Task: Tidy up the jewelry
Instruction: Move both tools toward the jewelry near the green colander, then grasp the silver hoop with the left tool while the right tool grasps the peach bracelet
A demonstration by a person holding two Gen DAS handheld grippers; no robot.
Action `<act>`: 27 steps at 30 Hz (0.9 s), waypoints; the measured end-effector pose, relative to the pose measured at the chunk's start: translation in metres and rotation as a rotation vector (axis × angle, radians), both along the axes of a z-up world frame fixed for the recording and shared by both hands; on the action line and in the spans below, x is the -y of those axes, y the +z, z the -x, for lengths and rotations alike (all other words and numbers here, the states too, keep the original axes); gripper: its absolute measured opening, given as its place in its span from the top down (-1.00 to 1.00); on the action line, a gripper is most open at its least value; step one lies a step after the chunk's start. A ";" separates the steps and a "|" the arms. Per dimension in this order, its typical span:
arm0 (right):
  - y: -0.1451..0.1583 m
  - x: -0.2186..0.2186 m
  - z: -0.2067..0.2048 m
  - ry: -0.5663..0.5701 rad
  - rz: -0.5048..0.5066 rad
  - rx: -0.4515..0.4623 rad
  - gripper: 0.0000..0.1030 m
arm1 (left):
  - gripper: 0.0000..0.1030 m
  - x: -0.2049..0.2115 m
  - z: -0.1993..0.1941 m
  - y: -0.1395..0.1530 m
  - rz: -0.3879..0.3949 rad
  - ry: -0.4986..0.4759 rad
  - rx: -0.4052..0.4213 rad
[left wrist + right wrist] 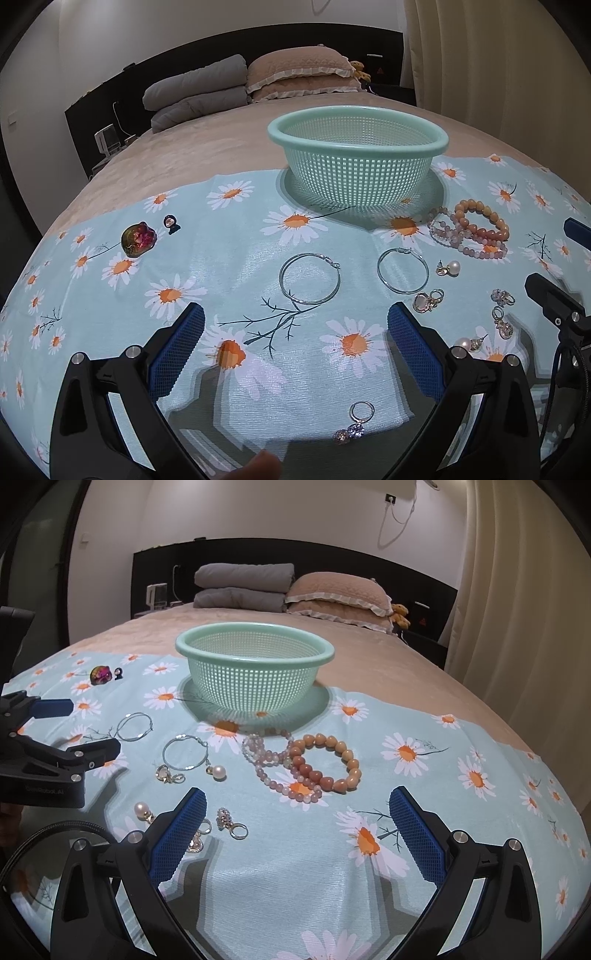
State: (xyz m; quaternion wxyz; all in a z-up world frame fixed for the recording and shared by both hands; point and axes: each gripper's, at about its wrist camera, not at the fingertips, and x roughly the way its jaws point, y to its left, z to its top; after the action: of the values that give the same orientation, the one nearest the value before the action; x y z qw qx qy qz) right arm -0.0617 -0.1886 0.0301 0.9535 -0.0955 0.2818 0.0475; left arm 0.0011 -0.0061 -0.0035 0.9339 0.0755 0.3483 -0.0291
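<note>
Two grippers, left gripper [295,332] and right gripper [297,818], hover with jaws wide apart, holding nothing, over a daisy-print cloth [229,280] on a bed [207,147]. Mint basket [357,147] stands empty; beaded bracelets [325,764], hoop earrings [309,278] and pearl earrings [453,267] lie before it.

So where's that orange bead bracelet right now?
The orange bead bracelet lies on the daisy cloth in front of the green basket, overlapping the pink bead strand on its left.
</note>
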 end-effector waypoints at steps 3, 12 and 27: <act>0.000 0.000 0.000 -0.003 0.001 -0.001 -0.85 | -0.89 0.002 0.000 0.000 -0.014 -0.002 -0.003; -0.004 0.009 -0.009 -0.050 0.018 -0.045 -0.85 | -0.89 -0.002 -0.011 0.002 0.007 -0.009 -0.035; 0.000 0.053 -0.061 -0.153 0.178 -0.064 -0.85 | -0.89 0.011 -0.050 -0.007 -0.114 -0.073 -0.092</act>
State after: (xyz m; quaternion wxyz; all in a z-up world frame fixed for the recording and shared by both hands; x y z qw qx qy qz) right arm -0.0005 -0.2416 0.0298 0.9326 -0.1566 0.3218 -0.0475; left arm 0.0515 -0.0168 -0.0105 0.9093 0.1396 0.3891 -0.0466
